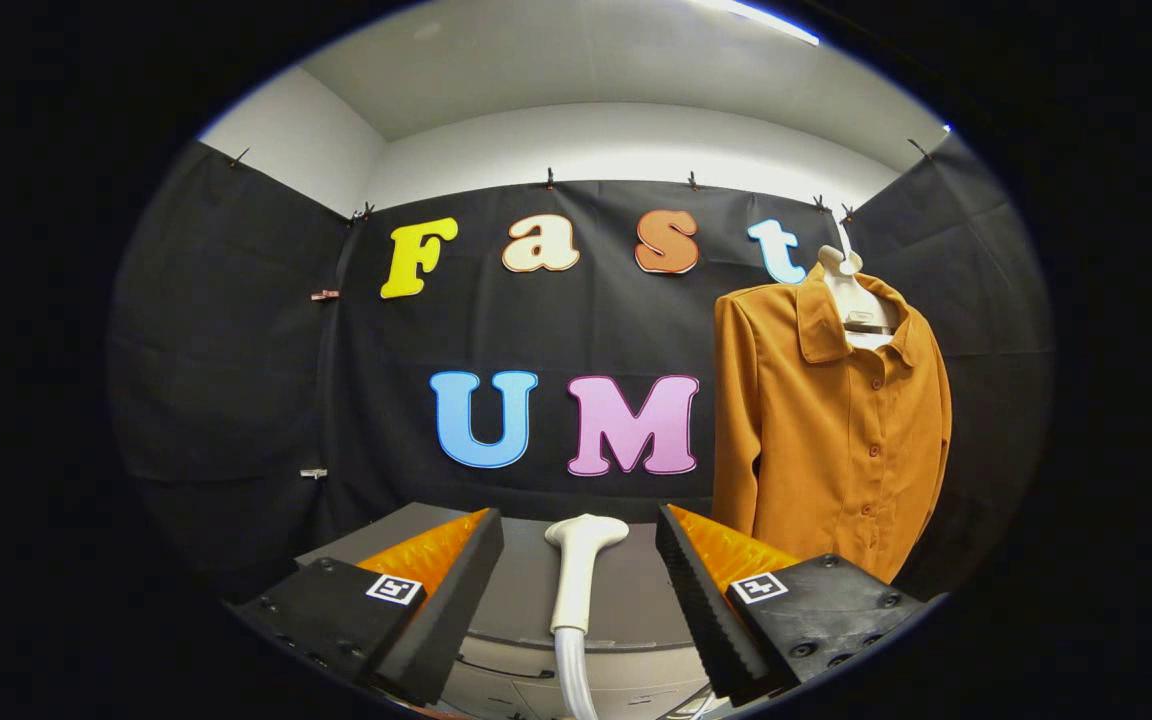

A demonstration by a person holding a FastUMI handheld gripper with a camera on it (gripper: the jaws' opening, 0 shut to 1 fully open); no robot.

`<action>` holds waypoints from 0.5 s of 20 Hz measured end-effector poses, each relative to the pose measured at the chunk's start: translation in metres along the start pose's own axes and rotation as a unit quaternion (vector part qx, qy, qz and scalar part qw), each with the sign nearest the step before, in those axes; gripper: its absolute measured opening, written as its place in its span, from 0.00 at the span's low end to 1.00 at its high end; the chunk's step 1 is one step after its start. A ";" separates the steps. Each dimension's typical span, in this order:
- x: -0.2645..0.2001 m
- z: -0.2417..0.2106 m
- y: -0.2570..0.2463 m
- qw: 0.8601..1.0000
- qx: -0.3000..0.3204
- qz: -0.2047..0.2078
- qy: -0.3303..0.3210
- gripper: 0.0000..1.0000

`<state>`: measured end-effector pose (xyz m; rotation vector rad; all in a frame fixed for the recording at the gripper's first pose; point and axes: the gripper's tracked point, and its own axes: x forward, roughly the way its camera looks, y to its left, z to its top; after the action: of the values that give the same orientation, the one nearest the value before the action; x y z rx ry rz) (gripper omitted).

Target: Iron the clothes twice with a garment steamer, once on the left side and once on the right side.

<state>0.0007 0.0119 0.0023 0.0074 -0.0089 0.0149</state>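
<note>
Tongs [579, 560]: black ridged fingers, orange backs, square markers, screwed black mounts.

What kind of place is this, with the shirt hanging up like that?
Probably a small booth set up for ironing practice, not a real home. Black cloth walls close it in, an orange shirt hangs on a white hanger, and a white steamer stands between the open gripper fingers.

A grey table [626, 600] stands before the black cloth wall [236, 350] — white ceiling [586, 70] above, with a light strip [761, 18].
</note>
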 end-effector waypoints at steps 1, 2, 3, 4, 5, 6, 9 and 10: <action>0.000 0.000 0.001 1.000 0.004 -0.001 0.000 0.96; 0.001 -0.001 0.002 1.000 0.009 -0.002 0.000 0.96; 0.001 -0.002 0.005 1.000 0.012 -0.001 0.001 0.96; 0.001 -0.004 0.007 1.000 0.014 0.001 0.004 0.96; 0.000 -0.005 0.008 1.000 0.012 0.002 0.005 0.96; -0.001 -0.004 0.008 1.000 0.015 0.004 0.004 0.96; -0.002 -0.001 0.012 0.999 0.041 0.007 -0.001 0.96; -0.001 -0.002 0.012 0.999 0.039 0.005 0.000 0.96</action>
<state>-0.0002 0.0239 0.0009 0.0849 -0.0077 0.0257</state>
